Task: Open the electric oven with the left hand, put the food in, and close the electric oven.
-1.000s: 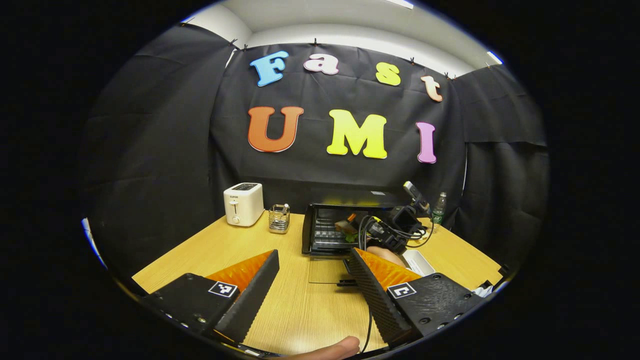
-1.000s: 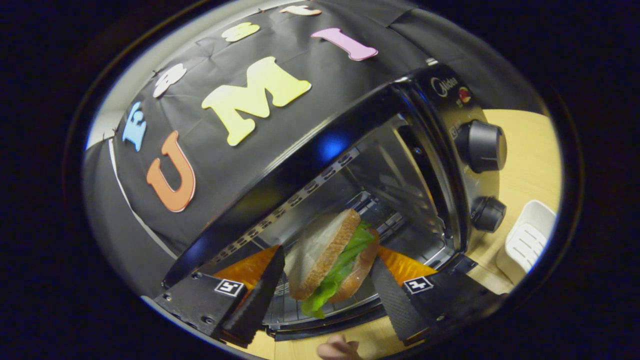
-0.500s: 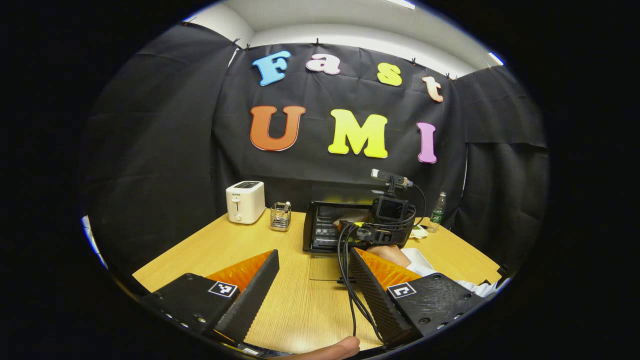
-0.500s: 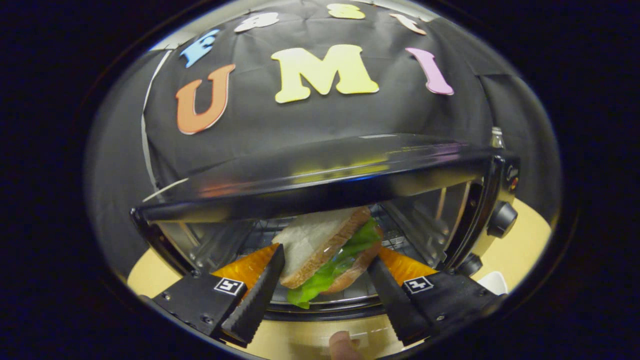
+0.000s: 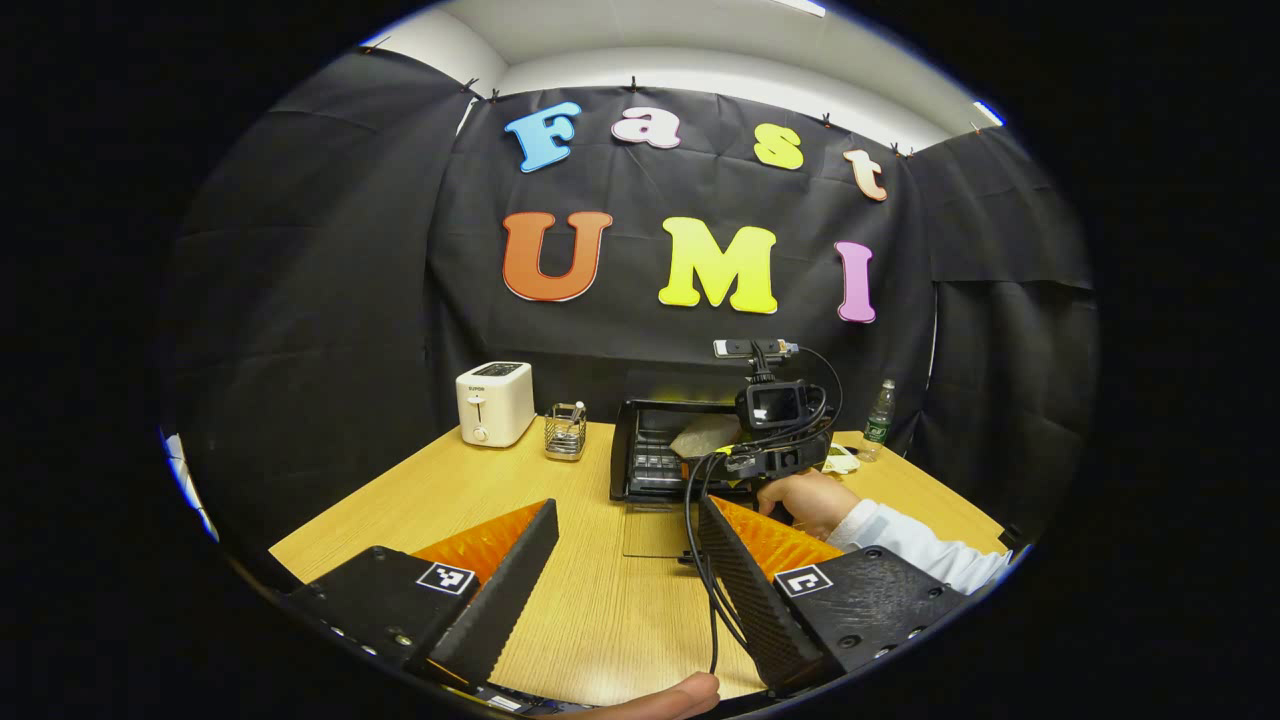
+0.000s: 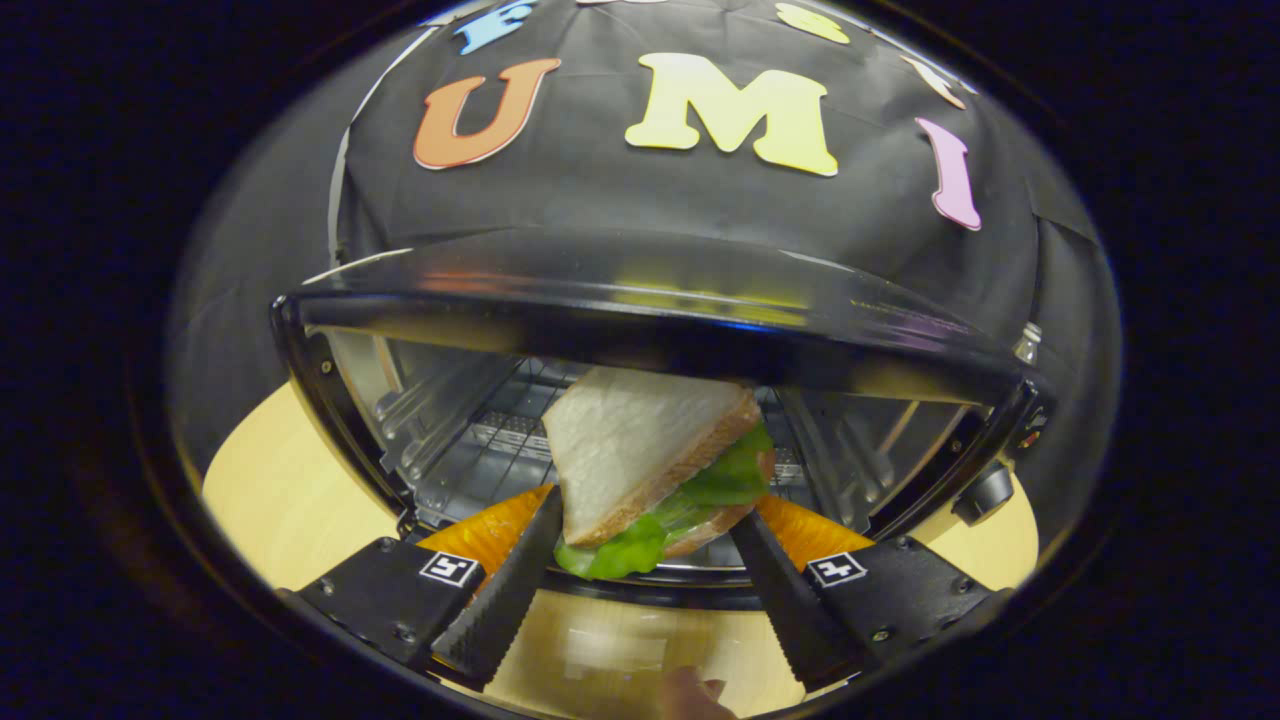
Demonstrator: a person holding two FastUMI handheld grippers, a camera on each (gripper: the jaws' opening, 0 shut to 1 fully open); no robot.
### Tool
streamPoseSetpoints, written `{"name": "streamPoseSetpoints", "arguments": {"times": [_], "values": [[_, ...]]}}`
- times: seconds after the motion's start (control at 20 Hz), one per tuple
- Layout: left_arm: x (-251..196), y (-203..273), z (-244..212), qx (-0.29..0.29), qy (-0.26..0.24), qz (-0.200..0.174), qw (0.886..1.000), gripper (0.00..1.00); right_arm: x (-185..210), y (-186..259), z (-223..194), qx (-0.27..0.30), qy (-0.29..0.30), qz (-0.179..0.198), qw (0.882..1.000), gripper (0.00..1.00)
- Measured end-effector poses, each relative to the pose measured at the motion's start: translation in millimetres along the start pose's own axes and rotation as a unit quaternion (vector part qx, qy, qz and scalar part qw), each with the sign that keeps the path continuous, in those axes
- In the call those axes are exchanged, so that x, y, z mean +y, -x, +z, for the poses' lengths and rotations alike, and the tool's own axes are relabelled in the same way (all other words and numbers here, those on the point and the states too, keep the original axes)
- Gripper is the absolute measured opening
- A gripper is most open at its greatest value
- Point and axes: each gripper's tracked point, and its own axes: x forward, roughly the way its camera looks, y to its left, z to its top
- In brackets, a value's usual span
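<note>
A sandwich (image 6: 650,450) of white bread and green lettuce hangs in my right gripper (image 6: 645,512), which is shut on it from both sides. It is just in front of the black electric oven (image 6: 640,310), whose cavity is open and shows the wire rack (image 6: 500,440) behind the sandwich. The oven door (image 6: 600,650) lies flat below. In the left gripper view the oven (image 5: 640,450) stands at the back of the table with its door (image 5: 650,525) down. A hand (image 5: 805,500) holds the right gripper (image 5: 735,455) at its mouth. My left gripper (image 5: 628,510) is open over the table, holding nothing.
On the wooden table (image 5: 450,500) a white toaster (image 5: 495,402) and a wire holder (image 5: 565,432) stand left of the oven, a bottle (image 5: 878,420) to its right. A black cable (image 5: 700,570) trails from the right gripper. Oven knobs (image 6: 985,490) are on its right side.
The right gripper has rolled level and carried the sandwich closer to the oven's opening. The left gripper has stayed where it was, open.
</note>
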Motion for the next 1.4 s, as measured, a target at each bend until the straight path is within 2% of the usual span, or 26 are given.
{"name": "streamPoseSetpoints", "arguments": {"times": [0.25, 0.5, 0.8, 0.95, 1.2, 1.3, 1.4], "values": [[1, 0, -1, 0.002, 0.005, 0.006, 1.000, 0.93, -4, 7, -5, 0.013, -0.015, 0.015, 1.000, 1.00], [-4, 7, -1, 0.001, 0.004, 0.003, 1.000, 0.93, -7, 1, -9, 0.029, 0.018, 0.011, 0.999, 1.00], [0, 11, -7, 0.006, 0.015, 0.007, 1.000, 0.93, -12, 24, -24, 0.050, -0.026, 0.035, 0.998, 1.00], [-4, 8, -10, 0.008, 0.021, -0.003, 1.000, 0.93, -20, 50, -13, 0.022, -0.029, 0.043, 0.998, 1.00], [-9, -9, -24, 0.033, 0.026, -0.017, 0.999, 0.93, -36, 122, 15, -0.047, -0.046, 0.066, 0.996, 1.00], [-12, -21, -32, 0.045, 0.020, -0.018, 0.999, 0.93, -48, 155, 27, -0.079, -0.055, 0.069, 0.993, 1.00], [-17, -35, -39, 0.058, 0.010, -0.024, 0.998, 0.93, -65, 188, 39, -0.116, -0.054, 0.054, 0.990, 1.00]]}}
